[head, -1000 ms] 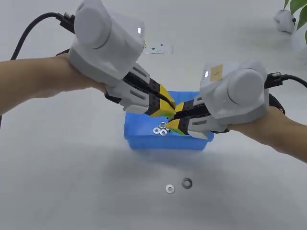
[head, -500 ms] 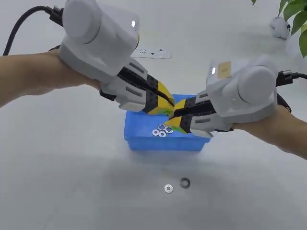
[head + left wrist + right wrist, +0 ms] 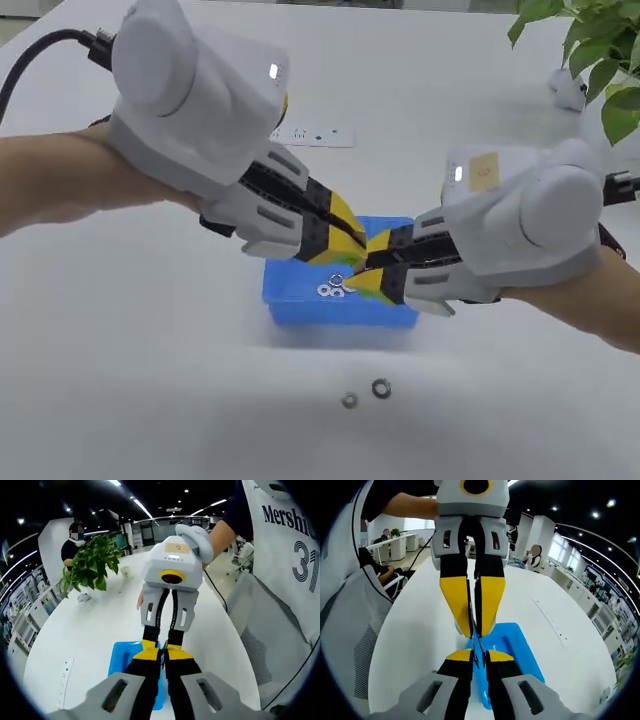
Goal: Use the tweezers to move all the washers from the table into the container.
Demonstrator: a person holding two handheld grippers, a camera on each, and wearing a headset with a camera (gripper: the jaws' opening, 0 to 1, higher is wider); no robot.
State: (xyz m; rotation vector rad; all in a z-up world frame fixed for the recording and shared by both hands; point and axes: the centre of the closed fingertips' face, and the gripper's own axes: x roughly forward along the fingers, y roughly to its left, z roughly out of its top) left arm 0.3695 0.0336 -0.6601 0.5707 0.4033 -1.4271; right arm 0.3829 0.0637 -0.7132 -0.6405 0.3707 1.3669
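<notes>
A blue container (image 3: 300,300) sits mid-table with several washers (image 3: 332,288) inside. Two more washers lie on the table in front of it, a small one (image 3: 349,401) and a larger one (image 3: 381,388). My left gripper (image 3: 352,240) and right gripper (image 3: 368,275) meet tip to tip just above the container. A thin dark pair of tweezers (image 3: 476,635) runs between both sets of yellow-tipped jaws, and both look shut on it. In the left gripper view, my left gripper (image 3: 163,656) faces the right gripper, with the container (image 3: 120,665) below. In the right gripper view, my right gripper (image 3: 479,656) sits over the container (image 3: 515,650).
A white power strip (image 3: 310,135) lies on the table behind the container. A potted plant (image 3: 590,50) stands at the far right corner. An office chair (image 3: 350,645) stands off the table's edge, and people sit in the background. Bare white table surrounds the container.
The head camera has shifted, so the scene sits a little differently. The grippers stay joined tip to tip over the container. The two washers on the table have not moved.
</notes>
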